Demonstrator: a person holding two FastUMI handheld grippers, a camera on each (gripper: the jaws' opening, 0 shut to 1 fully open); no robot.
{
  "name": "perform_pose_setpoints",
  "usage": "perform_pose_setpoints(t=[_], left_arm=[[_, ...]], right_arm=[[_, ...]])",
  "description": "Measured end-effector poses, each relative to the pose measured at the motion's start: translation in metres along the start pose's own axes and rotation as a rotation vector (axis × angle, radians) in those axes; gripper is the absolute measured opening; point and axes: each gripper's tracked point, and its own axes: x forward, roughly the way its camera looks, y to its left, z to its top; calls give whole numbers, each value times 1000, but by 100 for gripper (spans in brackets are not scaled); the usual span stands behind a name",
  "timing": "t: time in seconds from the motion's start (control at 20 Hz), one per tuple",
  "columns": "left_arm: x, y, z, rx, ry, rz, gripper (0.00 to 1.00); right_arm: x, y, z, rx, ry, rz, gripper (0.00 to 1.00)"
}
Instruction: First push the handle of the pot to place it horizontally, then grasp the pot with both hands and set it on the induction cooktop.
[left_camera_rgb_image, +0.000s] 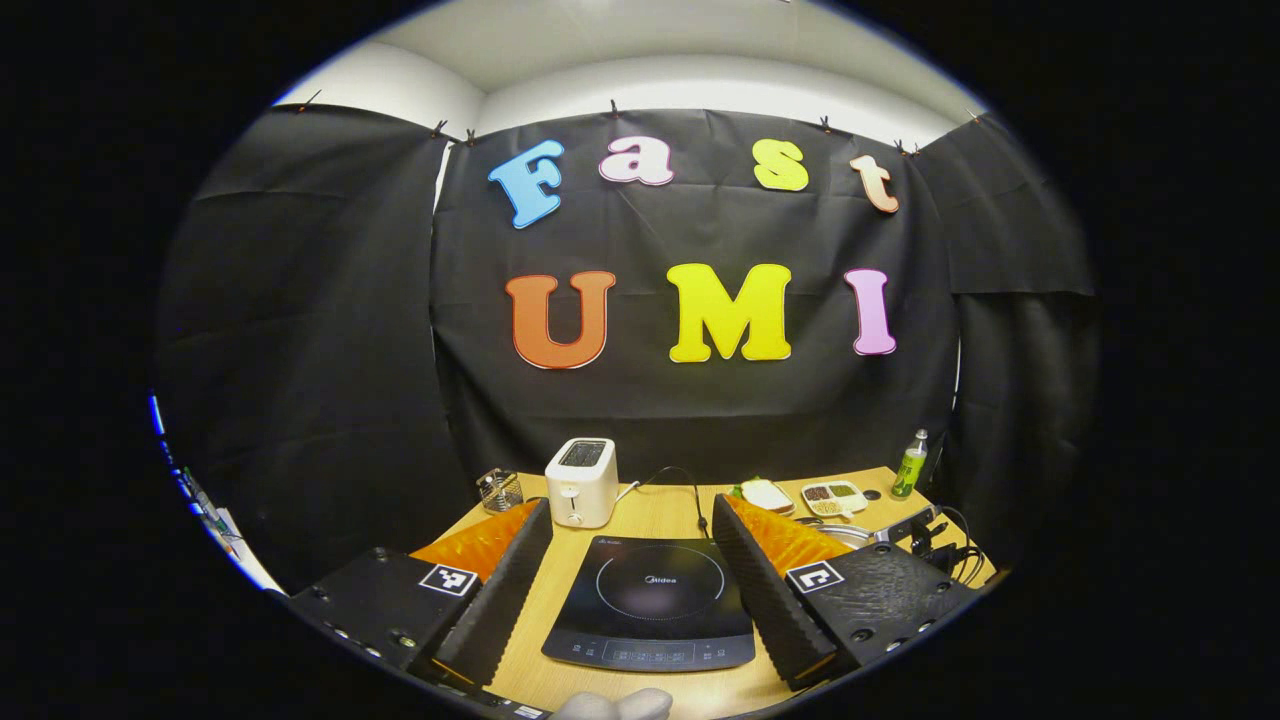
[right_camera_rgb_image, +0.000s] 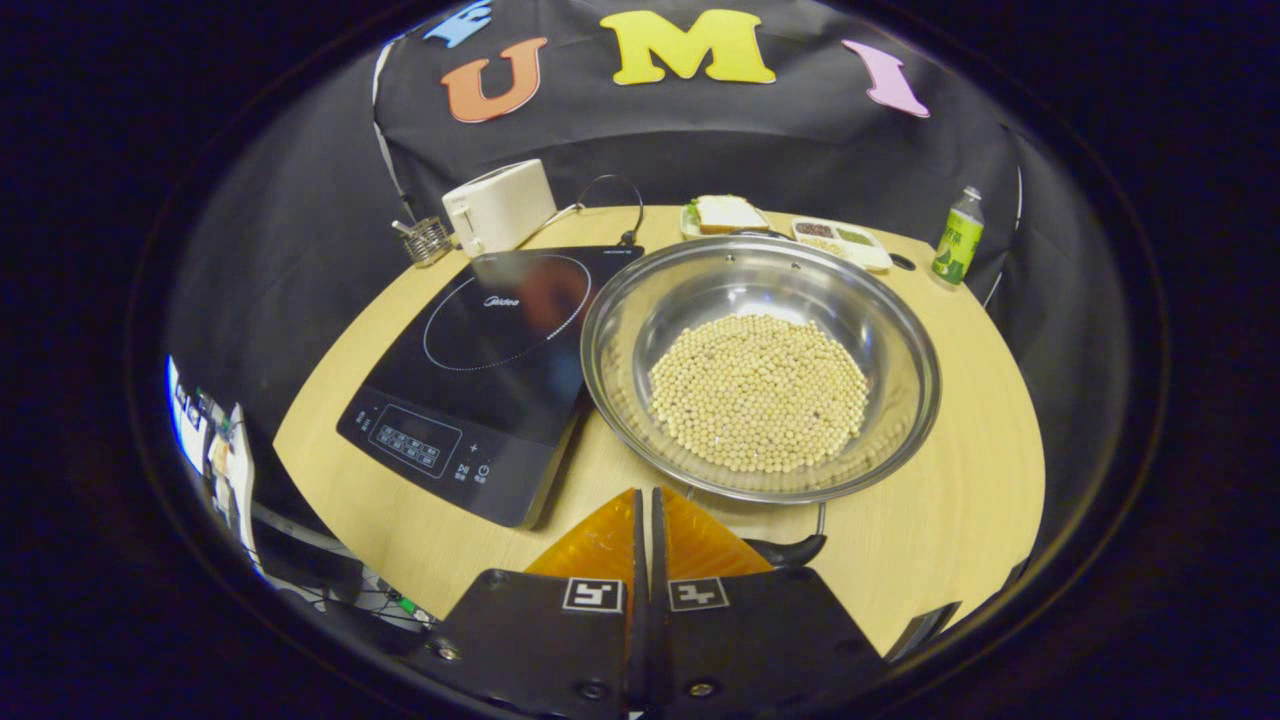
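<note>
- My right gripper (right_camera_rgb_image: 645, 500): fingers closed together, gripping nothing, just at the near side of the pot (right_camera_rgb_image: 760, 365), beside its dark handle (right_camera_rgb_image: 790, 548).
- My left gripper (left_camera_rgb_image: 632, 520): fingers spread wide, empty, above the cooktop (left_camera_rgb_image: 650, 605).
- Pot: full of beans, on the table (right_camera_rgb_image: 960, 480), touching the cooktop's right edge.
- Step, as I judge: pushing the handle level; next, nudge it sideways.

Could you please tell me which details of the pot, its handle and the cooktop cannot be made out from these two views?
- Pot handle, right gripper view: mostly hidden behind the right gripper; its direction is unclear, as is any contact.
- Pot, left gripper view: only a rim sliver shows past the left gripper.
- Induction cooktop, left gripper view: button markings too small.
- Sectioned dish, right gripper view: contents too small.
</note>
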Motion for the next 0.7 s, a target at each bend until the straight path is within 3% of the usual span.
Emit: perform_pose_setpoints(t=[0.05, 0.7], left_arm=[[0, -2, -1, -6, 8, -2, 96], [4, -15, -6, -32, 33, -23, 96]], right_arm=[[0, 0, -2, -5, 6, 4, 0], [-5, -37, -17, 41, 32, -24, 4]])
